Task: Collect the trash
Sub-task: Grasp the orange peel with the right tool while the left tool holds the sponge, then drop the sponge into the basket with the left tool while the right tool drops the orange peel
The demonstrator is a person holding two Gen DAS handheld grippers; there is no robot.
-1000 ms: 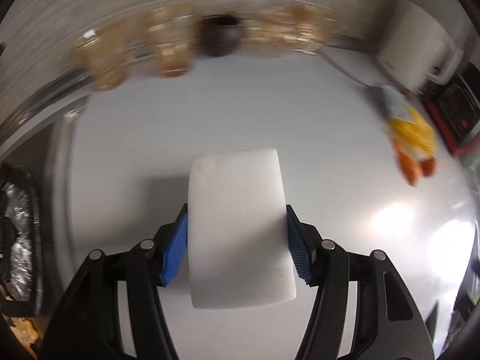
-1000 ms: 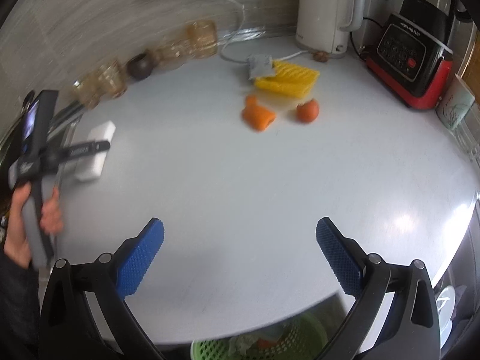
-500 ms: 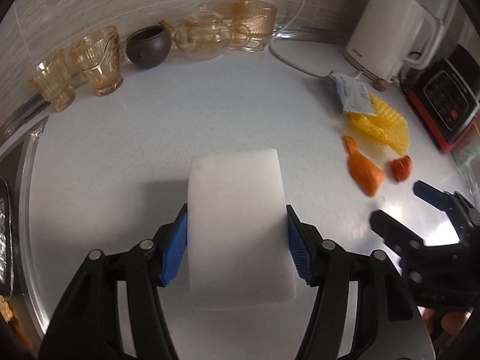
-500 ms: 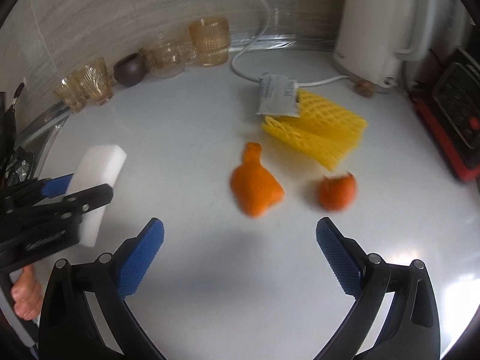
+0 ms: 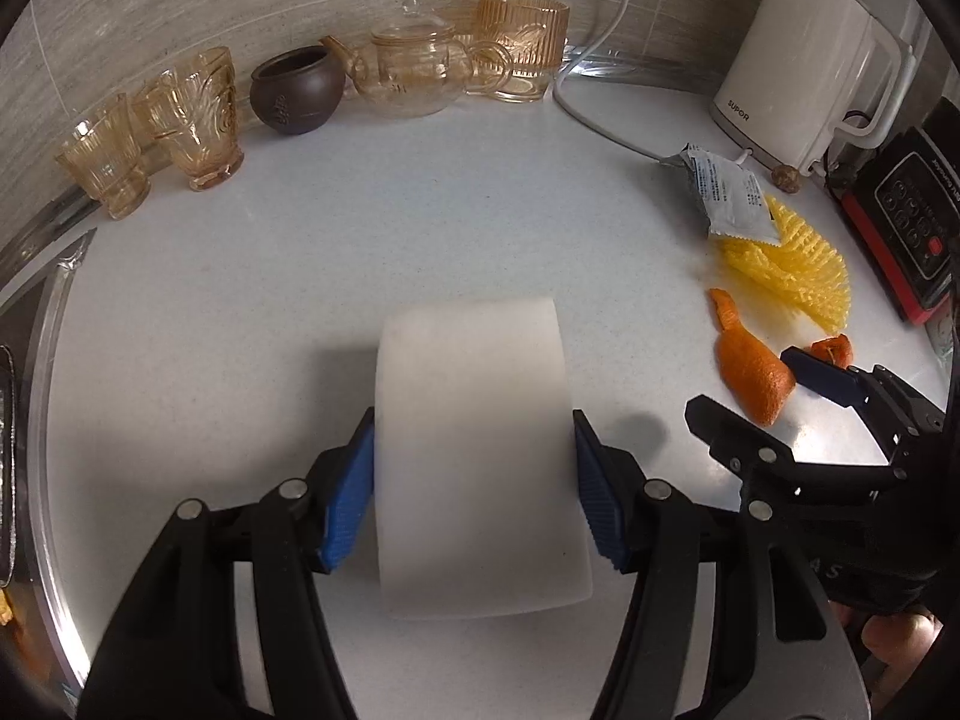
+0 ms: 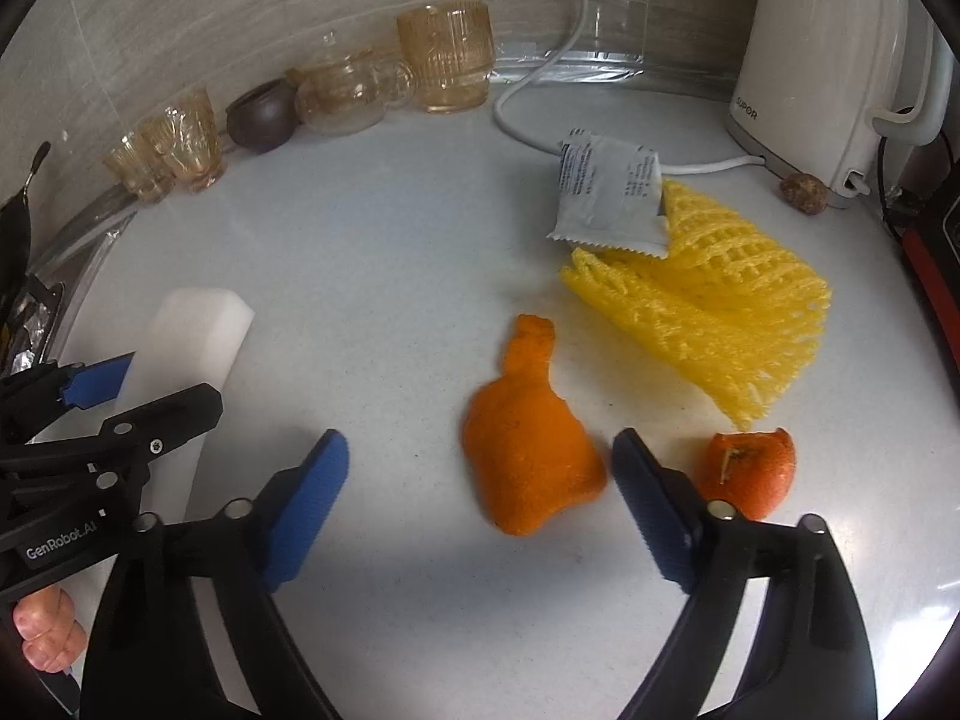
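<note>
Trash is all still out on the surface (image 6: 384, 252). Left claw (image 5: 474, 474) grips a white sponge block (image 5: 474, 456); right claw (image 6: 480, 486) hangs open around the big orange peel (image 6: 528, 456) (nothing collected yet), small peel (image 6: 750, 468), yellow foam net (image 6: 720, 324) and wrapper (image 6: 606, 198) beyond.

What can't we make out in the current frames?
- Counter under the white sponge: left wrist view, hidden by the sponge shut in the left gripper.
- Small orange peel: left wrist view, mostly behind a finger of the right gripper; the right wrist view shows it fully.
- Red and black appliance: cut off by the right edge in both views.
- Wrapper print: too small to read.
- Foil-lined tray: cut off at the left edge.
</note>
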